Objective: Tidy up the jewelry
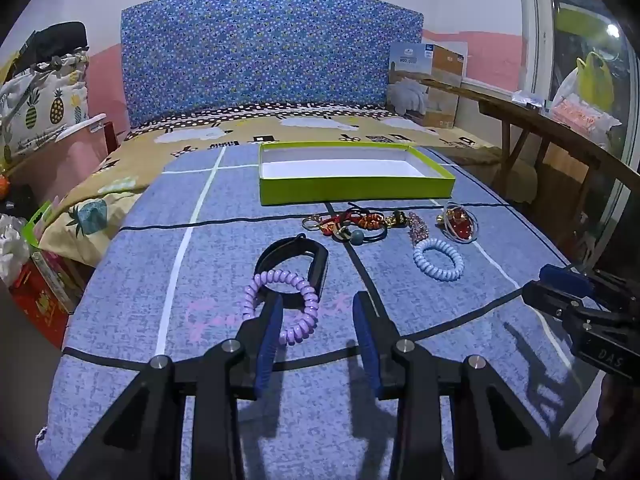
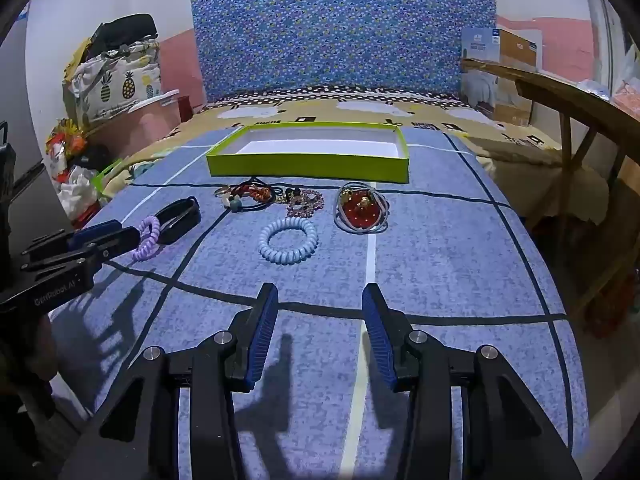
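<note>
A purple coil bracelet [image 1: 282, 308] lies on the blue bedspread [image 1: 208, 264], overlapping a black band [image 1: 294, 264]. The left gripper [image 1: 316, 312] is wide open, one finger [image 1: 268, 332] over the coil, gripping nothing. The right gripper [image 2: 320, 300], equally open, is empty. The green box [image 1: 352, 190] holds nothing

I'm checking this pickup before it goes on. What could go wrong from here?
1. The left gripper is open at the purple coil, which overlaps the black band; closing may catch both.
2. The tangled pile of cords and rings may lift as one clump.
3. The green box looks shallow and light; a nudge may slide it on the cloth.
</note>
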`<state>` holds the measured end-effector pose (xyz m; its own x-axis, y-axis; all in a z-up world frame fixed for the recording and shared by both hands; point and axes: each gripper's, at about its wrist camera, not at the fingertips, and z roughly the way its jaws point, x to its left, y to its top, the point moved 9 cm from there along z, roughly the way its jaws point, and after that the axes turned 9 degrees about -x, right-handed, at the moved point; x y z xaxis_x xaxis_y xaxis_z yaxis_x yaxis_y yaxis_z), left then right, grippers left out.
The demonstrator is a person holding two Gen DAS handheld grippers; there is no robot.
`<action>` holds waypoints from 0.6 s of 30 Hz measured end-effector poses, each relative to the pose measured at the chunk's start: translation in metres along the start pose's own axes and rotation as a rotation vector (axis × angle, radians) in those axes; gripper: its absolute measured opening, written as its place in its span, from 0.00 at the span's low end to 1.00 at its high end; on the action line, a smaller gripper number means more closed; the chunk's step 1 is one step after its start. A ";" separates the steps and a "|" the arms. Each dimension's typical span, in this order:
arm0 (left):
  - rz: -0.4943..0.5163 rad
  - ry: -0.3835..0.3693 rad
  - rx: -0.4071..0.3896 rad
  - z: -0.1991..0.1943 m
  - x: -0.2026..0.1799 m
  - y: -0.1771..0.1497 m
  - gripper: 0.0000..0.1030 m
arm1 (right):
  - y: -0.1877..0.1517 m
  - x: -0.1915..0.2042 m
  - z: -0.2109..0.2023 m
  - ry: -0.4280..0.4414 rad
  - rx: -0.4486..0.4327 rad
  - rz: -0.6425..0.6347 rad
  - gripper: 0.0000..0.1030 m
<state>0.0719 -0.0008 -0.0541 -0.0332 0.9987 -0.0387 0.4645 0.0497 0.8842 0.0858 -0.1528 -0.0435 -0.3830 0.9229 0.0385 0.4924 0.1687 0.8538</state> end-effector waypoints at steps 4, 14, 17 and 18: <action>-0.010 0.000 -0.003 -0.002 -0.002 -0.001 0.37 | 0.001 0.001 0.001 -0.001 -0.005 0.002 0.43; -0.015 0.005 -0.017 -0.007 0.003 0.006 0.37 | 0.003 0.000 -0.003 0.000 -0.021 0.009 0.43; -0.010 0.007 -0.032 -0.011 0.003 0.005 0.37 | 0.003 0.000 -0.004 0.000 -0.026 0.007 0.43; -0.008 0.007 -0.036 -0.012 0.003 0.006 0.37 | 0.004 0.001 -0.004 0.001 -0.029 0.009 0.43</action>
<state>0.0639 0.0025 -0.0438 -0.0433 0.9982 -0.0425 0.4320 0.0570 0.9001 0.0841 -0.1532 -0.0381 -0.3798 0.9239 0.0471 0.4732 0.1503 0.8680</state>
